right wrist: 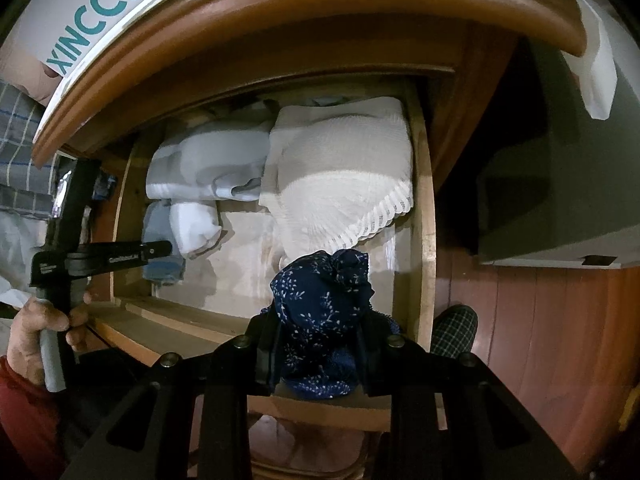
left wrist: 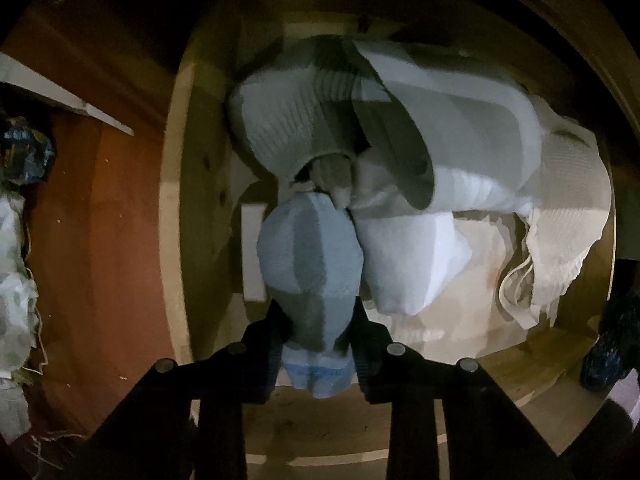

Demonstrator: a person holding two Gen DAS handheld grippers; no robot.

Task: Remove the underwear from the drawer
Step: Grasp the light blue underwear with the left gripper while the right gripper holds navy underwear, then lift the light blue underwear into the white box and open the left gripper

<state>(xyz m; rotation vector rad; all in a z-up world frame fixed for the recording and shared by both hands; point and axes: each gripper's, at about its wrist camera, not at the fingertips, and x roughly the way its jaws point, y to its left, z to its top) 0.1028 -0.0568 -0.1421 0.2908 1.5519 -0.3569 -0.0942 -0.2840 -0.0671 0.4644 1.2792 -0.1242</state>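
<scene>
The task is judged to be partly done. In the right wrist view, the right gripper (right wrist: 320, 344) is seen clamped on a bunched navy garment with a small white print (right wrist: 324, 304), held above the front edge of the open wooden drawer (right wrist: 424, 208) — this piece looks already lifted clear of the pile. In the left wrist view, the left gripper (left wrist: 318, 344) points straight down into the drawer, its jaws pressed against both sides of a pale blue rolled piece (left wrist: 310, 264); whether that roll is underwear or a sock cannot be told. It is gripped but not yet raised out, its far end touching the white roll (left wrist: 404, 260) beside it.

Left inside are a grey-and-white folded bundle (left wrist: 320, 120) and a cream ribbed garment with a scalloped lace hem (right wrist: 340, 176), so more may remain to be taken.

The left wrist view alone shows the blue roll between the pads, the tight packing of the rolls, and crumpled cloth lying on the reddish floor (left wrist: 120, 220) outside the drawer. The right wrist view alone shows the person's left hand (right wrist: 44, 320) wrapped around the other tool's handle, a white shoe box (right wrist: 100, 4) on the cabinet top, the lace hem in full, and a checked slipper (right wrist: 456, 328) on the floor.
</scene>
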